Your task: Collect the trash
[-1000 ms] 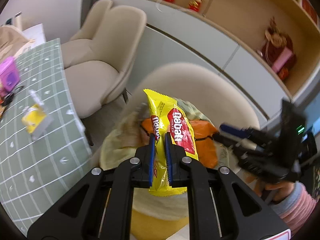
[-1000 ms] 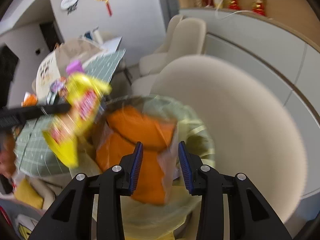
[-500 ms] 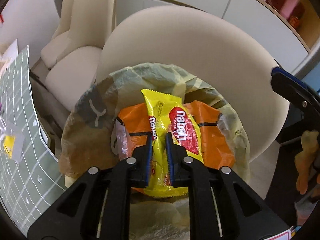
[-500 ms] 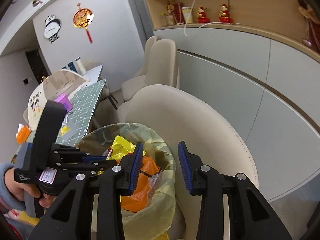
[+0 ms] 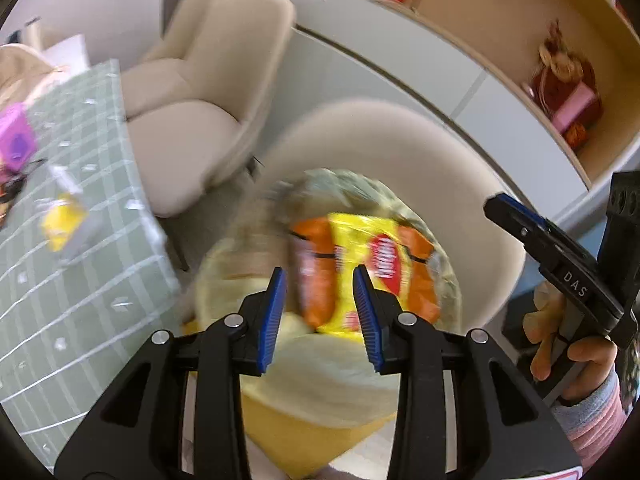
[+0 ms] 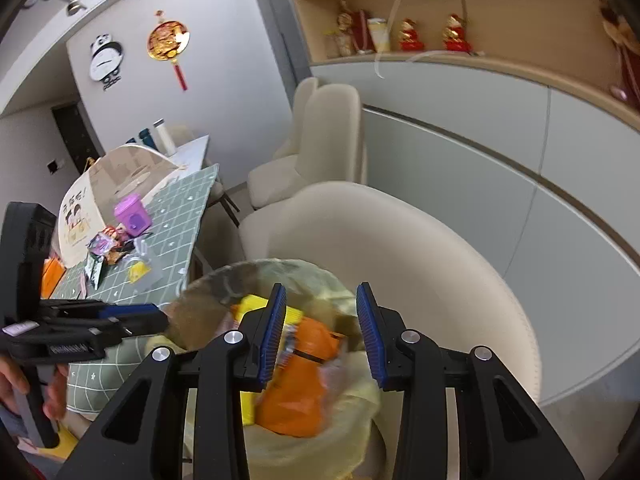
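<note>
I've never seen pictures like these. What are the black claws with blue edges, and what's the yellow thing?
They are grabbers a person holds, one in each hand, each with a camera looking along its fingers. One picture is from the left gripper, the other from the right gripper. The left one's jaws are opening and nothing is pinched. The yellow snack wrapper lies in the trash bag on an orange wrapper. The right one is open, empty. More litter sits on the green table.
</note>
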